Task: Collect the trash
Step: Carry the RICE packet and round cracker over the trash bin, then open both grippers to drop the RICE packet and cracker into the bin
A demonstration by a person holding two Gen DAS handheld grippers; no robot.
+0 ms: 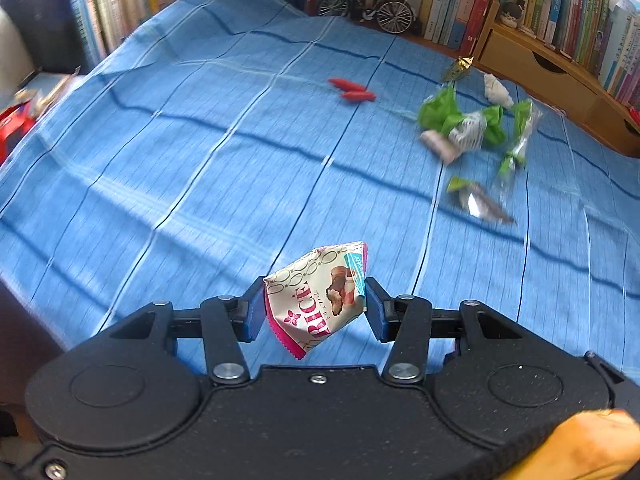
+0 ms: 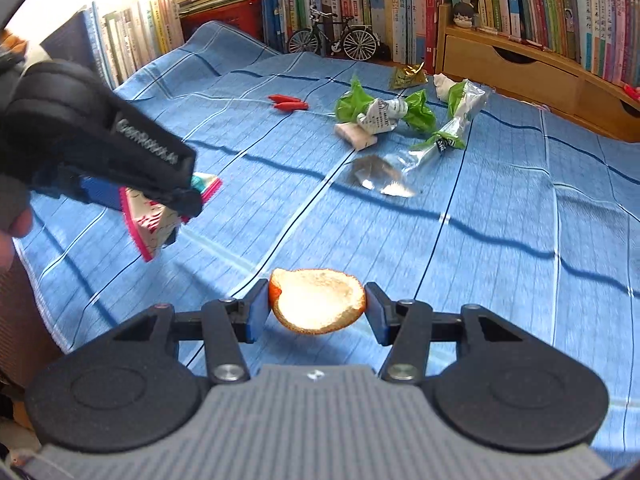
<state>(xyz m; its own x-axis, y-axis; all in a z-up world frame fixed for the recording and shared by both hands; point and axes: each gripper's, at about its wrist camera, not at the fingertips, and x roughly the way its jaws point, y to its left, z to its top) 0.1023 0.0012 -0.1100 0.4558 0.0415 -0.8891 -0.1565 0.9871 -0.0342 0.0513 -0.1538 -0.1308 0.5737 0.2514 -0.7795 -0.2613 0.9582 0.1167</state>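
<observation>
While a cream snack wrapper (image 1: 320, 292) with pink serrated edges, a turquoise corner and the letters "RICE" is pinched between the blue pads of the left gripper (image 1: 316, 308), it is held clear above the blue striped cloth (image 1: 200, 160). An orange peel (image 2: 318, 306), pale pith facing up and orange rind at its rim, is clamped between the pads of the right gripper (image 2: 316, 308), likewise off the cloth. Both sets of jaws are partly closed, each on its piece.

More trash is left on the far right of the cloth: crumpled green wrappers (image 2: 380, 112), a clear wrapper (image 2: 452, 132) with green ends, a silvery scrap (image 2: 378, 174), a white tissue wad (image 1: 498, 90) and a gold packet (image 2: 408, 74). Two red pieces (image 2: 288, 104) are seen further left, apart from the heap. A model bicycle (image 2: 334, 38) and rows of books (image 2: 520, 0) are ranged at the far edge, with a wooden drawer unit (image 2: 520, 68) on the right. Nothing is seen between the grippers and the heap.

From the right wrist view, the left gripper (image 2: 160, 208) is seen at the left, angled downward over the near left part of the cloth, with the wrapper (image 2: 152, 224) hanging from it. A fingertip (image 1: 588, 440) is visible at the near right edge of the left wrist view.
</observation>
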